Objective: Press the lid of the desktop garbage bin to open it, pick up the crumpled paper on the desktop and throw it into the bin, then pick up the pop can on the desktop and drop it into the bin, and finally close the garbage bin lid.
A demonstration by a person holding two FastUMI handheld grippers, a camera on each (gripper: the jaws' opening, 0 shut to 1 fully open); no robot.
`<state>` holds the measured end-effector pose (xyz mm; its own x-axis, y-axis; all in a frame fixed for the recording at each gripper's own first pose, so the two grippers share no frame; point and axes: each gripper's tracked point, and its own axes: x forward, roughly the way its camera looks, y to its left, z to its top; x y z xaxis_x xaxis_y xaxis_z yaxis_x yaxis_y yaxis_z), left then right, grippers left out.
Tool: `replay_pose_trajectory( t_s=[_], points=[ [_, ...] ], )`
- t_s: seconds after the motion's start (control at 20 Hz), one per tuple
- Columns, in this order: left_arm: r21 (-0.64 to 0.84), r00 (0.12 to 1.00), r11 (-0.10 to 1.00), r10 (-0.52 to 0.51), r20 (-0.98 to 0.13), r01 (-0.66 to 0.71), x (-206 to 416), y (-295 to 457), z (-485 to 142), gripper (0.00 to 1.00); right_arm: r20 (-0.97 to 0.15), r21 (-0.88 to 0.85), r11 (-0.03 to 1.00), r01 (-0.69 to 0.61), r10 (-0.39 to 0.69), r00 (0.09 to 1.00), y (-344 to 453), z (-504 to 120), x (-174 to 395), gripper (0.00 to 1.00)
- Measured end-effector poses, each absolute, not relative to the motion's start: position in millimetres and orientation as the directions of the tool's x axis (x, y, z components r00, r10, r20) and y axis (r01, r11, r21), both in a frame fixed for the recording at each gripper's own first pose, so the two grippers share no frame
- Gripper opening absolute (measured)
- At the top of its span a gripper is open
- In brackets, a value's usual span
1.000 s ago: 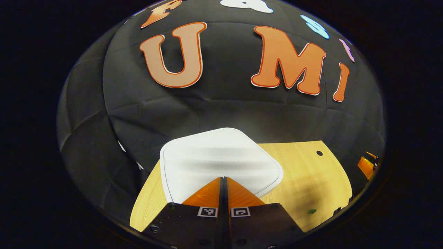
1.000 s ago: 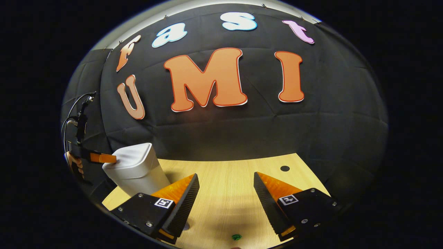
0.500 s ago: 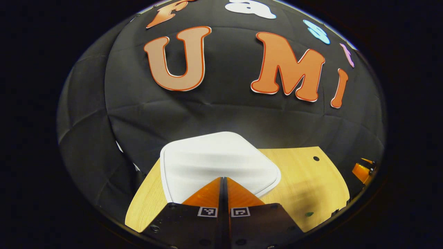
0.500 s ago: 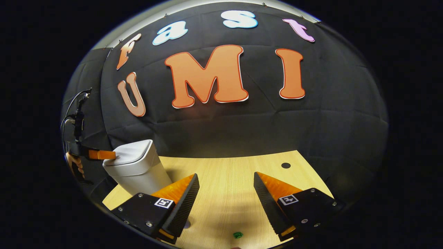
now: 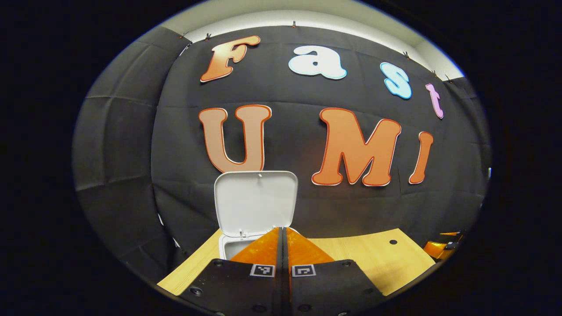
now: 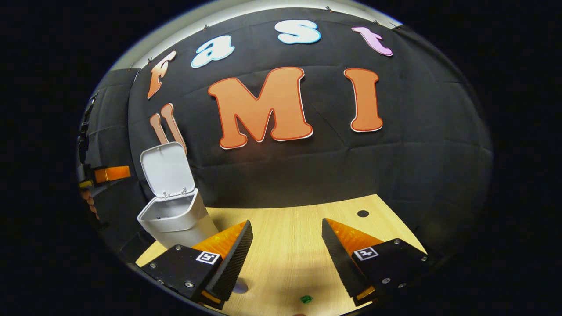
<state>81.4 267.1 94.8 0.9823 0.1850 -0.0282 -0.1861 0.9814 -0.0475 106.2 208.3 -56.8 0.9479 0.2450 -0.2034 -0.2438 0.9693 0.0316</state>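
Bin (image 6: 175, 219): far-left corner of surface (image 6: 285, 245), lid (image 5: 256, 202) upright.
L gripper (image 5: 283, 239): closed, empty, just before bin.
R gripper (image 6: 285, 245): open, empty, right of bin.

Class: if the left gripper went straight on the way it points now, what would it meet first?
Probably the bin, just beyond the shut left gripper; its raised lid stands right behind the opening. Depth is unclear, so it may pass over the rim and hit the lid first.

The white garbage bin (image 6: 175, 219) stands on the wooden desktop (image 6: 290, 237), its lid (image 6: 167, 169) swung upright and open.
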Motion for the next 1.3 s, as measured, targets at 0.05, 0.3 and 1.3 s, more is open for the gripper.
replay_pose_trajectory(
  t_s=[0.05, 0.3, 1.3],
  points=[
    [-0.055, 0.983, 0.981, 0.183, -0.024, -0.184, 79, 265, 94, 0.0, -0.187, 0.044, 0.969, -0.244, 0.248, 0.951, 208, -52, 105, 0.95],
    [-0.033, 0.983, 0.982, 0.185, -0.006, -0.185, 69, 260, 95, 0.0, -0.17, 0.043, 0.973, -0.225, 0.229, 0.958, 200, -46, 102, 0.94],
    [-0.098, 0.988, 0.984, 0.152, 0.01, -0.15, 51, 232, 72, 0.57, -0.186, -0.043, 0.976, -0.213, 0.202, 0.962, 194, -48, 86, 0.94]
  ],
)
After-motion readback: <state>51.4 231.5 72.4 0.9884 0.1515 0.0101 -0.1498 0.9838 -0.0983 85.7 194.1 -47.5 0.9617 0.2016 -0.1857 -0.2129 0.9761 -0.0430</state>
